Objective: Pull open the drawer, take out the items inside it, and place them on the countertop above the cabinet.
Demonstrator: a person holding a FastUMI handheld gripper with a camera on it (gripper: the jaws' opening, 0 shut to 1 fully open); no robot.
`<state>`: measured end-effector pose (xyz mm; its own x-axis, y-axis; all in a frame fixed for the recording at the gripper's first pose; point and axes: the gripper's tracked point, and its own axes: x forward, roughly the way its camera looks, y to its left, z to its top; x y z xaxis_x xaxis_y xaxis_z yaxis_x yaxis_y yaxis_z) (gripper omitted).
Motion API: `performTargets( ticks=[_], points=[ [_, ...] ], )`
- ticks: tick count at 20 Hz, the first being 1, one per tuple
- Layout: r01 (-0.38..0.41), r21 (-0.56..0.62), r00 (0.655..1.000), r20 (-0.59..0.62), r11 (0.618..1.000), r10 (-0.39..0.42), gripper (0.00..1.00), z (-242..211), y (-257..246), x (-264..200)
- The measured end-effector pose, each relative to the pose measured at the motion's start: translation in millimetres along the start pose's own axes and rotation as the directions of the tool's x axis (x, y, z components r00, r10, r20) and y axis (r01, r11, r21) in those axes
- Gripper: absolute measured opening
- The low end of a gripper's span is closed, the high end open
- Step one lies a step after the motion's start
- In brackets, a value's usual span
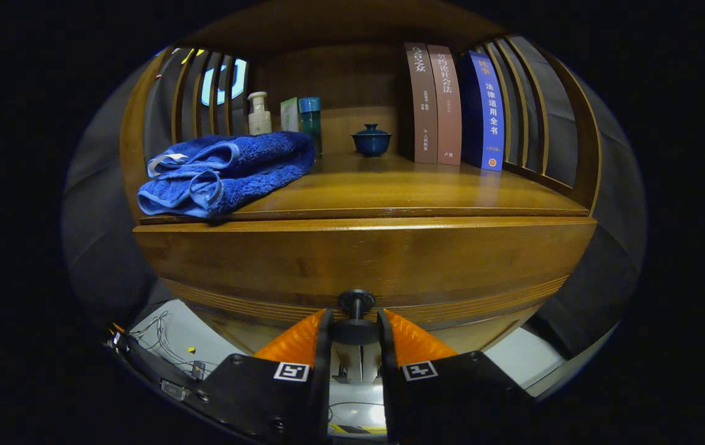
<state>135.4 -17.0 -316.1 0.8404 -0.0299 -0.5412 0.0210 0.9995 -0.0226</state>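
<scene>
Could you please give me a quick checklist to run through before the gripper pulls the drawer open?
1. Gripper lined up with the drawer knob: ok, the knob sits between the fingers.
2. Both fingers pressing on the knob: cannot tell.
3. Drawer front shut: ok, nothing pulled yet.
4. Free spot on the countertop: ok, bare wood right of the blue towel.
5. Drawer contents: cannot tell, hidden.

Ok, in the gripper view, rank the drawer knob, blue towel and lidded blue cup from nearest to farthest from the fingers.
1. Drawer knob: between the gripper's fingers.
2. Blue towel: on the countertop's front left edge.
3. Lidded blue cup: farther back, beside the books.
</scene>
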Motion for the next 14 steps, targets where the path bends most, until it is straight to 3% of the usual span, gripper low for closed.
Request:
performTargets(
  ticks=[14],
  points=[
    [0.007, 0.013, 0.998, -0.059, 1.0, -0.006, 0.4, -44.3, 2.5, -86.5]
  ],
)
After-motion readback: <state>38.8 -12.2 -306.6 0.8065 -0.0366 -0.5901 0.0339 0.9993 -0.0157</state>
